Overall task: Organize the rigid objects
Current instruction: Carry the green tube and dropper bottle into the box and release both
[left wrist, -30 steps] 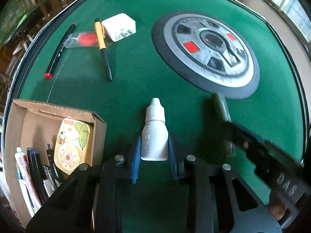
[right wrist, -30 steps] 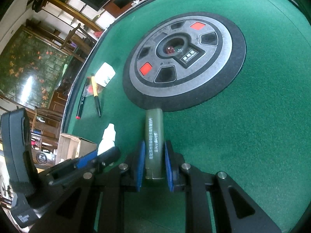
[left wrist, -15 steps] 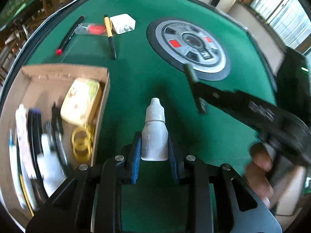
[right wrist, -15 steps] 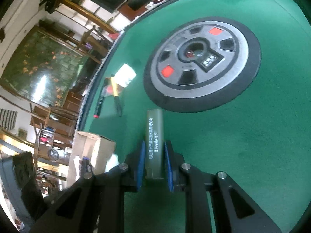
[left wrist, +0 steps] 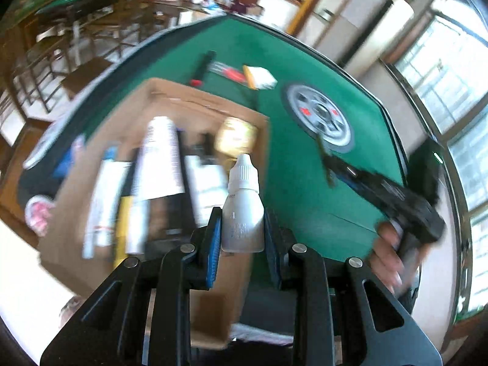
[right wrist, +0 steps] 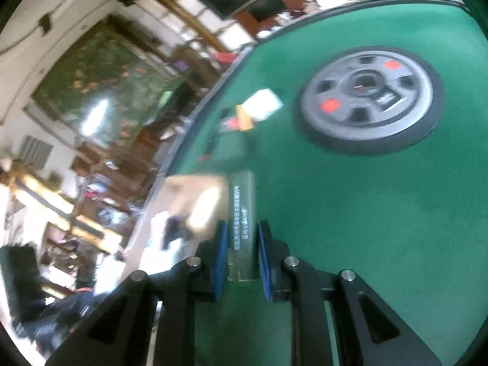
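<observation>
White dropper bottle (left wrist: pixel 243 210) sitting upright, pinched in left gripper (left wrist: pixel 243 231); cardboard box (left wrist: pixel 100 164) lying blurred beneath and left of it; right gripper (right wrist: pixel 243 253) clamping olive printed stick (right wrist: pixel 242 213) over green table (right wrist: pixel 366 213).

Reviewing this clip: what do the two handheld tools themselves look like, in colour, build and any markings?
Both the left tool and right tool are matte black, with triangular cut-outs, silver round pivot pins and blue pads inside the fingers. No cables or sleeves are visible.
</observation>
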A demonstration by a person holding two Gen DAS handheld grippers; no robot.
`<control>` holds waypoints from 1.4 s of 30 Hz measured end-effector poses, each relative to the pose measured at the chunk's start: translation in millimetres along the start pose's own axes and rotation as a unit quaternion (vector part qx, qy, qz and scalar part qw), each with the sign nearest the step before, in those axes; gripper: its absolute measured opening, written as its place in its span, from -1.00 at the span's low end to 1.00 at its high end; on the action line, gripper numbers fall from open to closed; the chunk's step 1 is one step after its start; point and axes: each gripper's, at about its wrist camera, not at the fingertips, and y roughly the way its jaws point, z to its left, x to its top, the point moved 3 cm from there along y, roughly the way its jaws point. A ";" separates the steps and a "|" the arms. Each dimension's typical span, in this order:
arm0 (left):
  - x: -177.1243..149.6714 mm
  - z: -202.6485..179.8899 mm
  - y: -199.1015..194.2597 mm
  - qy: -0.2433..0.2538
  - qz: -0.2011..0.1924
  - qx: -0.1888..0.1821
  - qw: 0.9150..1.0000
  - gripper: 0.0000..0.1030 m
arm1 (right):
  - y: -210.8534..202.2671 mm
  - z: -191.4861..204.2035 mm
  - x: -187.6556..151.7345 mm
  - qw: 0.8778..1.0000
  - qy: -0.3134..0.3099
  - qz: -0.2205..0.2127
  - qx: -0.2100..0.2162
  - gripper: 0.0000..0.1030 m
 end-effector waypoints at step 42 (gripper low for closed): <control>11.8 105.0 48.1 -0.036 0.026 0.047 0.998 -0.51 | 140.5 92.3 -9.4 0.987 -0.088 0.093 -0.095 -0.63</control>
